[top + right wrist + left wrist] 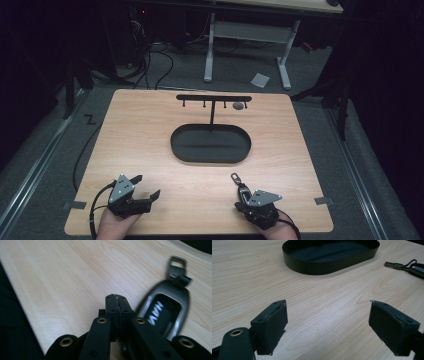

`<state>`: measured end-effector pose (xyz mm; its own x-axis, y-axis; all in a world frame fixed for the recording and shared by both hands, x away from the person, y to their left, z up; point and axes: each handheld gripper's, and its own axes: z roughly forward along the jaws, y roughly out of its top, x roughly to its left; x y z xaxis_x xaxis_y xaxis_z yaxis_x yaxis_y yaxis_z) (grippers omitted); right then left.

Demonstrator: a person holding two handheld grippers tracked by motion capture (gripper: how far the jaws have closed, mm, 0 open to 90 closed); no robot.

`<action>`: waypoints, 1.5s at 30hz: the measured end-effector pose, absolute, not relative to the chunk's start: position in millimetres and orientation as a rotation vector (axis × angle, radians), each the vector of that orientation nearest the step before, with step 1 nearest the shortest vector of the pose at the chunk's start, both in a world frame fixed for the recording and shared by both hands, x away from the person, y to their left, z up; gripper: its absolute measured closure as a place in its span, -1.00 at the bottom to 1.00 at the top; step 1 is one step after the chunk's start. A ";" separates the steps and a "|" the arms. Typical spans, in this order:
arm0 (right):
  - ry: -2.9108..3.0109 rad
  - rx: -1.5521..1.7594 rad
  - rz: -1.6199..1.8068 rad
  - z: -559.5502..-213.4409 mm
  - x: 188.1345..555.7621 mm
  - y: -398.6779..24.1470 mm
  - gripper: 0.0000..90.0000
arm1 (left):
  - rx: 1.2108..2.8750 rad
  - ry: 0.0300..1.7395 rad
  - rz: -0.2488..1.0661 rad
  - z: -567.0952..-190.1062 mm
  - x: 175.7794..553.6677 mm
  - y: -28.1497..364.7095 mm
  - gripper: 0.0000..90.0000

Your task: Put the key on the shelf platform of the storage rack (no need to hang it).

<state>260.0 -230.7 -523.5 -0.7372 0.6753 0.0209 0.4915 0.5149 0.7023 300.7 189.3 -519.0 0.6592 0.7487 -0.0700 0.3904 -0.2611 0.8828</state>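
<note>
Car key fob (pixel 242 189) lying flat near the table's (pixel 150 130) front edge, right of centre.
Right gripper (pixel 116 298), jaws pressed together on nothing, sits just beside it; left gripper (pixel 328 322) gapes wide near the front-left corner; black oval tray (pixel 210 143) mid-table.

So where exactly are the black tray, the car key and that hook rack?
tray (pixel 210 156), high view, near rim of its oval wall
car key (pixel 163 312), right gripper view, dark middle of the fob's face
hook rack (pixel 214 98), high view, middle of its top bar
</note>
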 end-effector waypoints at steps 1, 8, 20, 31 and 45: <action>2.497 0.997 1.039 -523.7 261.6 -233.3 0.99 | 1.880 0.899 0.450 -519.2 301.0 189.5 -0.64; 2.411 1.101 1.019 -523.8 273.0 -254.3 0.98 | 1.889 0.892 0.447 -519.5 301.0 187.5 -0.64; 2.270 1.163 1.091 -505.1 276.6 -280.9 0.55 | 1.904 0.888 0.442 -520.8 301.8 185.3 -0.64; 2.299 1.238 0.989 -504.9 286.5 -291.3 -0.26 | 1.903 0.890 0.434 -521.5 302.5 186.1 -0.64; 2.522 1.158 0.625 -496.1 295.3 -269.6 -0.48 | 1.905 0.855 0.416 -520.0 301.8 183.8 -0.64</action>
